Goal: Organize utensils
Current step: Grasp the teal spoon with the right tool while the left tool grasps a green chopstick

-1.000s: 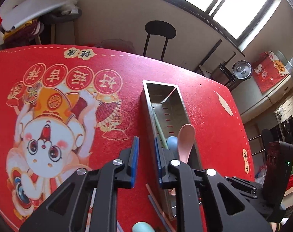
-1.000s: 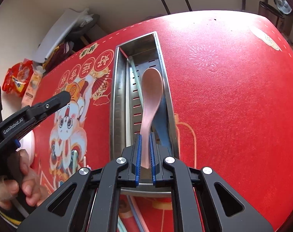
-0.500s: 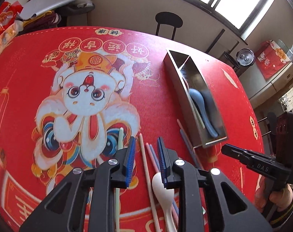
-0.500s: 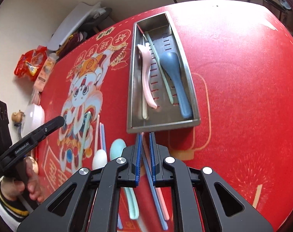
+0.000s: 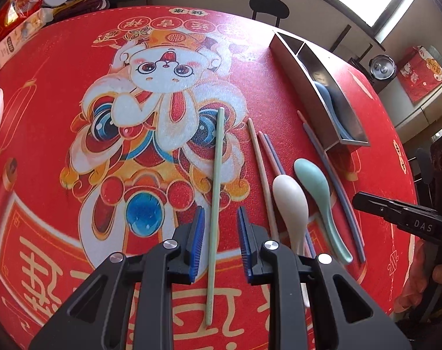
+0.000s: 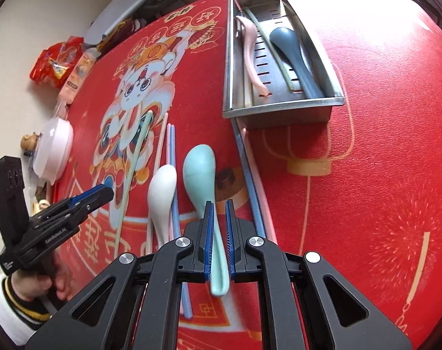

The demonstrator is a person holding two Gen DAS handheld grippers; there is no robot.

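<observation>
- the counter [image 5: 60,67] under its red printed mat is crowded on my right side, so i judge the main risk is a sweep: either hand-held gripper coming down could knock neighbouring chopsticks out of line.
- the steel tray [image 6: 282,110] sits at the far right of the mat, well apart from the loose pile; it already holds a pink spoon [image 6: 250,49], a dark blue spoon [image 6: 288,46] and a green chopstick.
- my right hand-held gripper [image 6: 219,215] has its jaws narrowly parted astride the handle of the teal spoon [image 6: 199,172]; i cannot tell whether the pads are touching it. the handle is smooth and tapered, so a weak pinch could let it swivel or slide out on the lift.
- the white spoon [image 5: 291,201] lies just beside it and could get dragged.
- my left hand-held gripper [image 5: 221,227] is wide open, holding nothing, straddling the pale green chopstick [image 5: 216,192]; thin and flat on the mat, it may roll away as the jaws close.
</observation>
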